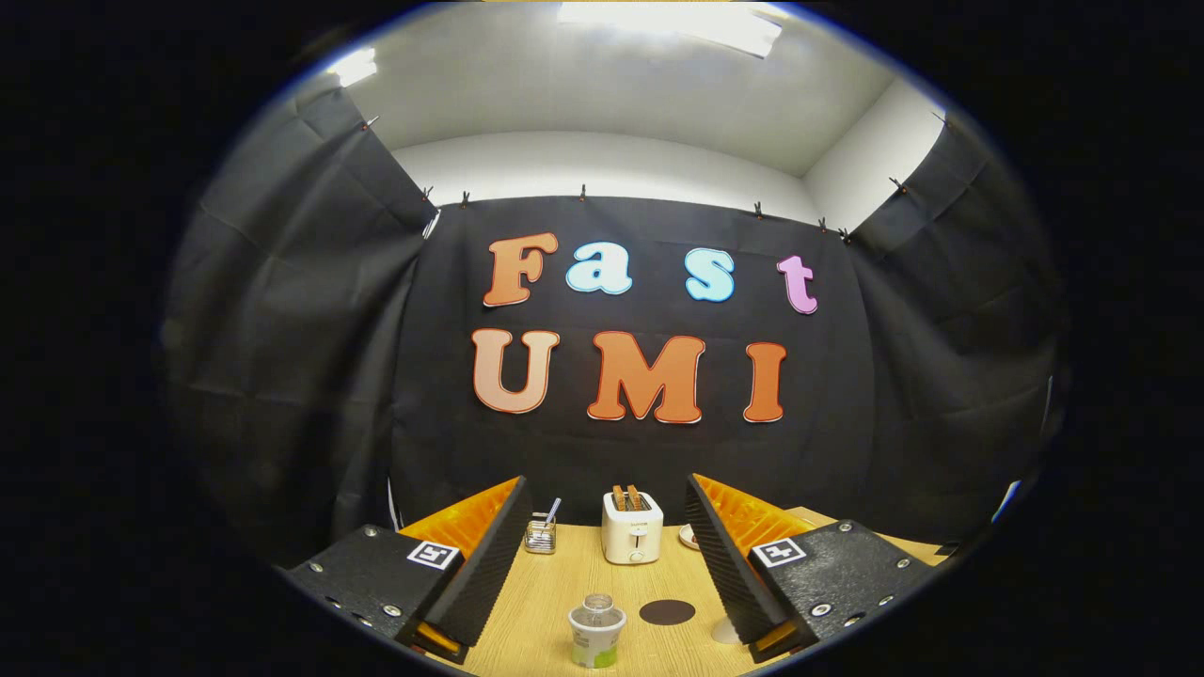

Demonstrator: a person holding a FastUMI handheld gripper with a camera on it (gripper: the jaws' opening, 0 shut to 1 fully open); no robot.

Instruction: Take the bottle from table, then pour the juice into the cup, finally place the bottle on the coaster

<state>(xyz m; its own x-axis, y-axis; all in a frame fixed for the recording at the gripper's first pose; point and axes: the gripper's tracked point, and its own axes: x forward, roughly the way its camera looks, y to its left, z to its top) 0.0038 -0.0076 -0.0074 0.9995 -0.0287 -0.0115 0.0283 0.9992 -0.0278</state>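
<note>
At the bottom of the frame the gripper is spread wide and holds nothing, its left finger by a small glass holder at lower left. Between the fingers, low centre, the bottle stands upright on the table, the toaster beyond it. Just right lies the dark coaster; a careless descent could topple the narrow, uncapped-looking bottle and spill juice.

Bottle, between open fingers: base cut off. Pale round object by right finger: mostly hidden. Plate beyond right finger: part-hidden. Glass holder contents: too small to identify.
</note>
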